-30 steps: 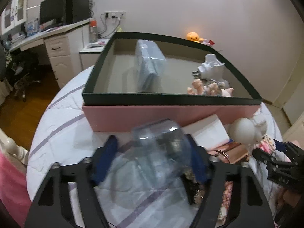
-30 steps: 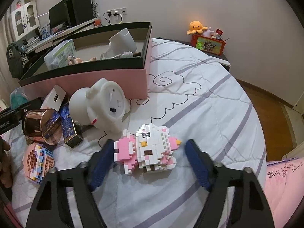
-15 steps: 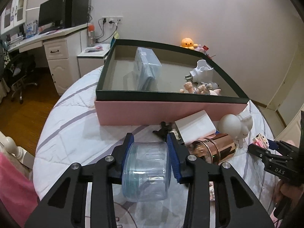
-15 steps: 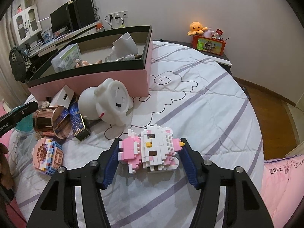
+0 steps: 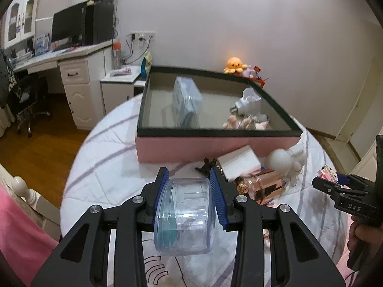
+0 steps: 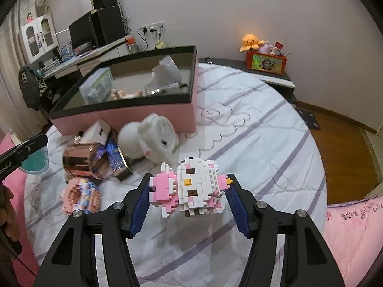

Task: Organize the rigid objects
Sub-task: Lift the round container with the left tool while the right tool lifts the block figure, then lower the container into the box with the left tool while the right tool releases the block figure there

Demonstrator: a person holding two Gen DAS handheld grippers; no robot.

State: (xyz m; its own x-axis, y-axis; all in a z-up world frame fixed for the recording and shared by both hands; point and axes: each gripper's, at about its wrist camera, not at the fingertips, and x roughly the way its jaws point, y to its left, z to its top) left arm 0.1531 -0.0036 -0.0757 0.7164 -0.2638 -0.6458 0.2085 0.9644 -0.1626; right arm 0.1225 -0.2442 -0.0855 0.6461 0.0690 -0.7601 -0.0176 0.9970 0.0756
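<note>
Lifted since a second ago, my left gripper (image 5: 189, 198) pinches the clear plastic tub (image 5: 185, 215) on its side above the bed (image 5: 105, 177), axis running gripper-side to gripper-side, contents blurred; the pink box (image 5: 215, 147) stands beyond. My right gripper (image 6: 189, 198) clamps the block figure (image 6: 191, 186), raised too, long axis crosswise, face upward, hiding bedding below; white piggy bank (image 6: 148, 141) and copper cup (image 6: 80, 159) lie beside the box.

Right gripper (image 6: 189, 191) clamps the pink-and-white brick figure (image 6: 191, 189) above the striped bedspread (image 6: 251, 143)
</note>
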